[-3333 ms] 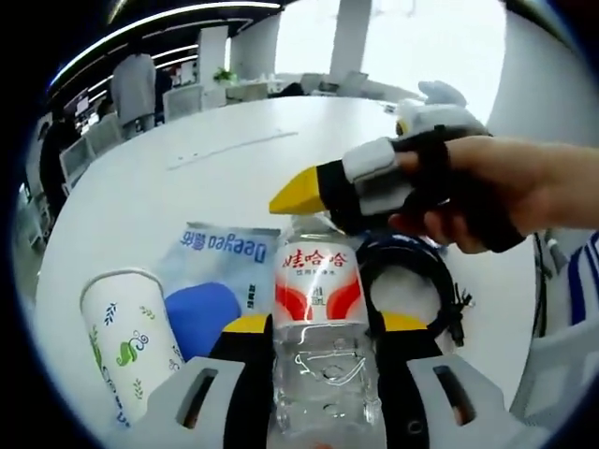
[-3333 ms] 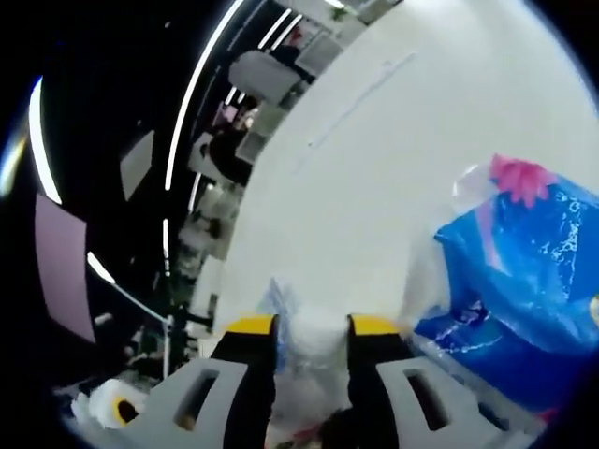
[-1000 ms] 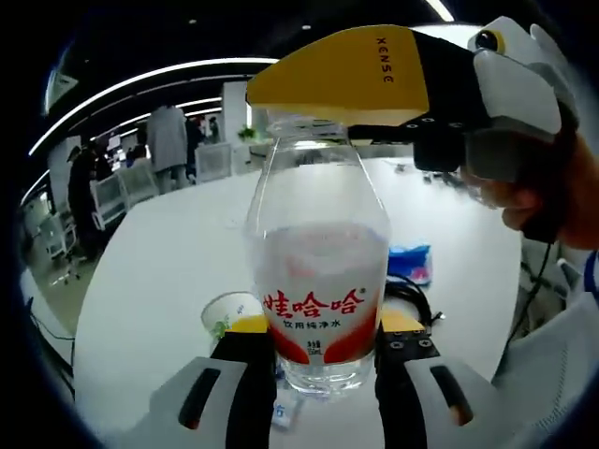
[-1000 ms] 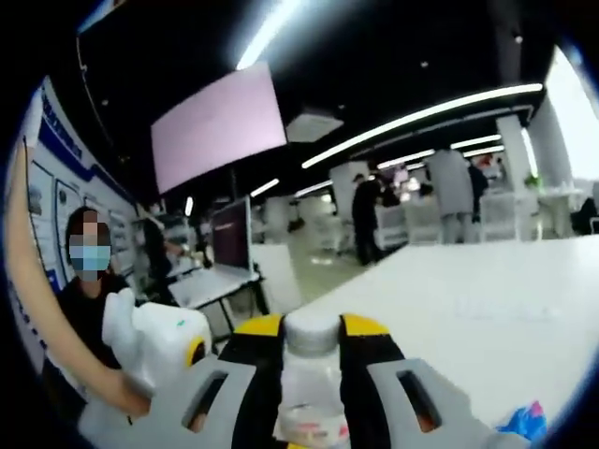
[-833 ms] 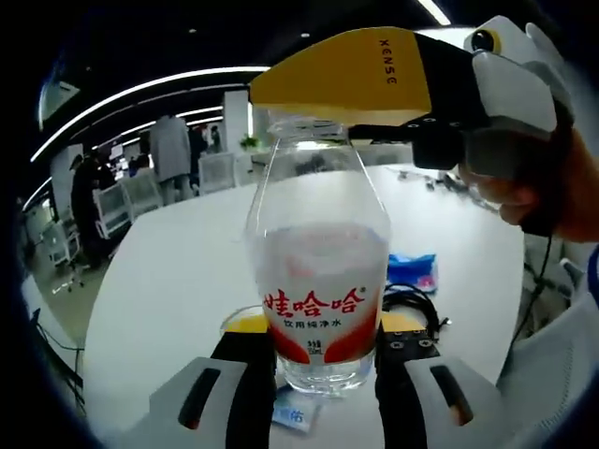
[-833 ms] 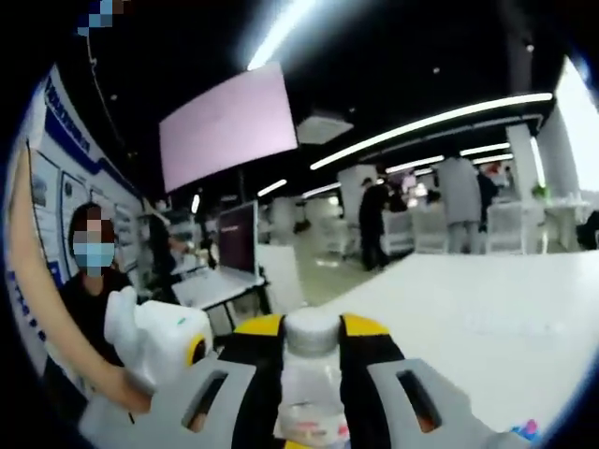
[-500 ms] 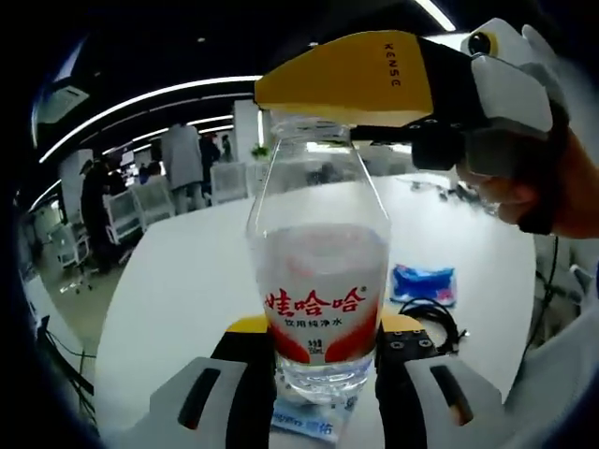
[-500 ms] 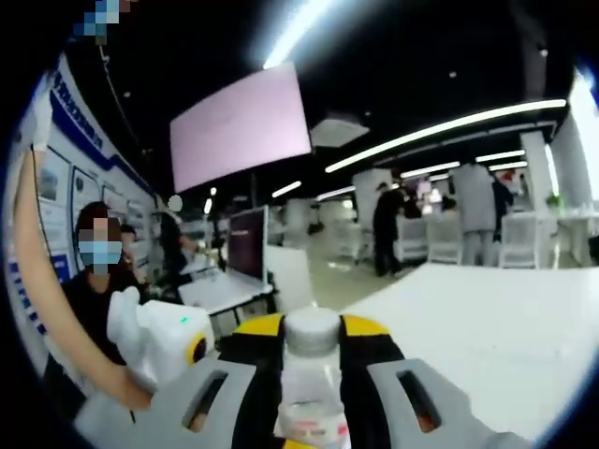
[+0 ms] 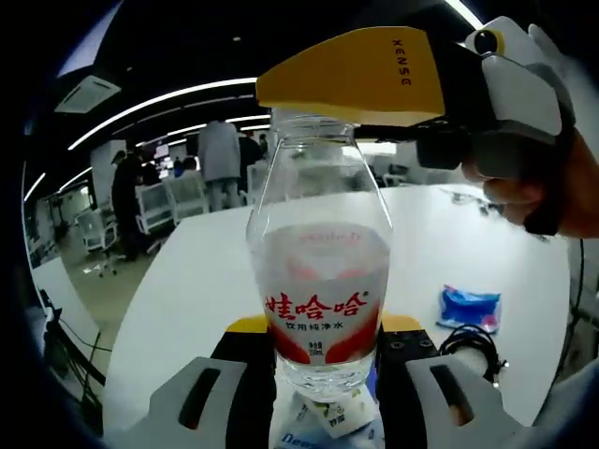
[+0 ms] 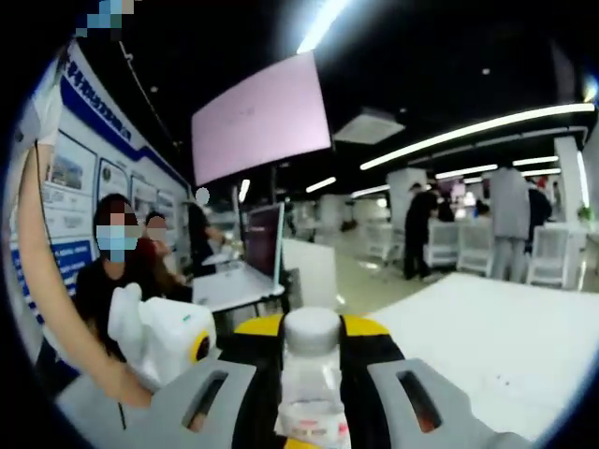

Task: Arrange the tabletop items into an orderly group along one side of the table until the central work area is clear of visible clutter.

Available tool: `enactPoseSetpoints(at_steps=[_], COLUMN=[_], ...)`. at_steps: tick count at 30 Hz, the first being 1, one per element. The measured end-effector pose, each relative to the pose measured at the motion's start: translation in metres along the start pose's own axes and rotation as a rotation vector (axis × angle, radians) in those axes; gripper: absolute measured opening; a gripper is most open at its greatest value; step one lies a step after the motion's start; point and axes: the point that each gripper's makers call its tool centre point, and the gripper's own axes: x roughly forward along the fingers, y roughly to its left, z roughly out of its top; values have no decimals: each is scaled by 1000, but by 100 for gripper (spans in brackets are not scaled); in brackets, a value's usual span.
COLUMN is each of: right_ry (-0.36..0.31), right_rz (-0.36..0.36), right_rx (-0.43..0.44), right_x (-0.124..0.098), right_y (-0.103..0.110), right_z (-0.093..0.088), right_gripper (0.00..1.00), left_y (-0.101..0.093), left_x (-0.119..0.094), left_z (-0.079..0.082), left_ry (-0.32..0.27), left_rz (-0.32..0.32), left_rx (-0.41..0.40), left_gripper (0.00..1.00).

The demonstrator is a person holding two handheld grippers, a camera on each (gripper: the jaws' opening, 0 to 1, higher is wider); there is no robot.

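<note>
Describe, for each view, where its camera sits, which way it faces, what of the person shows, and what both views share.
Left gripper view: rides the left hand-held gripper, facing across the white table; a hand holds the right hand-held gripper.
Right gripper view: rides that gripper, facing the office; a forearm shows.
Shared: the water bottle, clamped at base and cap.

People [image 9: 221,159] stand among white chairs [image 9: 184,197] in the background; a pink screen [image 10: 263,117] hangs above a dark monitor [image 10: 264,243].
</note>
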Motion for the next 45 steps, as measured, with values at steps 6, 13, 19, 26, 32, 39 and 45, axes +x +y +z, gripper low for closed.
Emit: enactPoseSetpoints(at_steps=[6,13,19,26,32,39,45], right_ry=[5,40,38,50,74,87,98], right_rz=[45,84,115,131,153,174,194], right_rx=[-13,-17,-29,-32,-69,-67,-89], right_x=[12,30,42,51,58,64,65], right_y=[-18,-35,-44,-57,-61,-71,-69], right_z=[-3,-20,-30,-41,-56,-74,-86], right_gripper=[18,18,18,18,18,18,18], left_y=[13,33,44,50,55,59,61], left_x=[19,39,49,60,72,85,94], left_z=[3,-9,-15,-22,-35,-50,-61], left_ry=[-1,44,56,70,91,120,135], left_rz=[40,73,95,107,116,117,114], left_rx=[-12,-5,-21,-33,-49,-59,-59], left_gripper=[38,38,38,38,38,38,38])
